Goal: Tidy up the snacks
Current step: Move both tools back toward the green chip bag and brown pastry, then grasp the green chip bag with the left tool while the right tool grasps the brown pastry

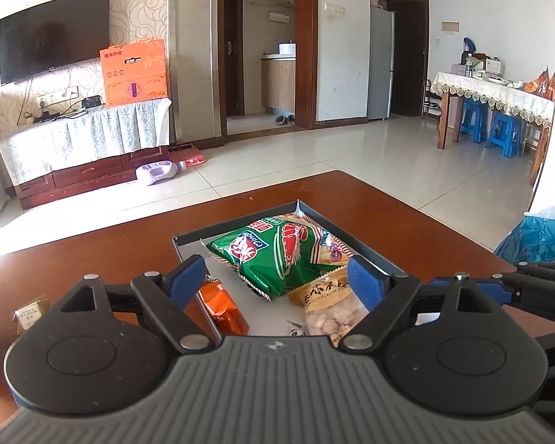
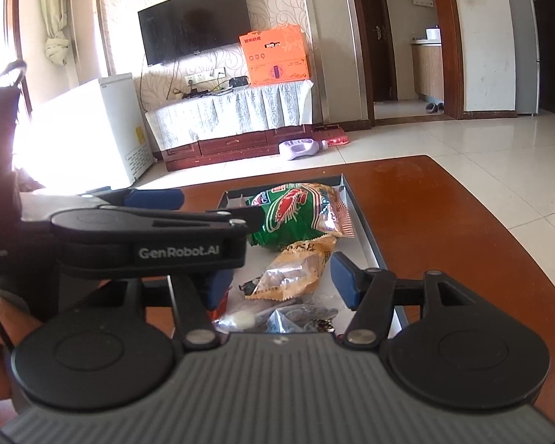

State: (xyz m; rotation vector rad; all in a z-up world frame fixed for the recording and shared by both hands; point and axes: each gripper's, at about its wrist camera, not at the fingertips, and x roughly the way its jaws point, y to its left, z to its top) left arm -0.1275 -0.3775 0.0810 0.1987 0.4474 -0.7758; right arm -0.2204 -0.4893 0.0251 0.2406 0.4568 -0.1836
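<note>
A shallow dark-rimmed tray point(image 1: 240, 222) on a brown table holds a green shrimp-chip bag point(image 1: 273, 251), a tan nut packet point(image 1: 329, 307) and an orange packet point(image 1: 224, 309). My left gripper point(image 1: 277, 277) is open and empty, held just above the near end of the tray. In the right wrist view the tray point(image 2: 362, 218) holds the green bag point(image 2: 288, 214), the tan packet point(image 2: 296, 270) and clear small wrappers point(image 2: 277, 314). My right gripper point(image 2: 277, 277) is open and empty over the tan packet. The left gripper's body crosses that view at the left.
A small tan packet point(image 1: 29, 316) lies on the table point(image 1: 407, 222) left of the tray. A blue plastic bag point(image 1: 536, 238) sits beyond the table's right edge. A TV stand, a white chest freezer point(image 2: 92, 129) and tiled floor lie beyond.
</note>
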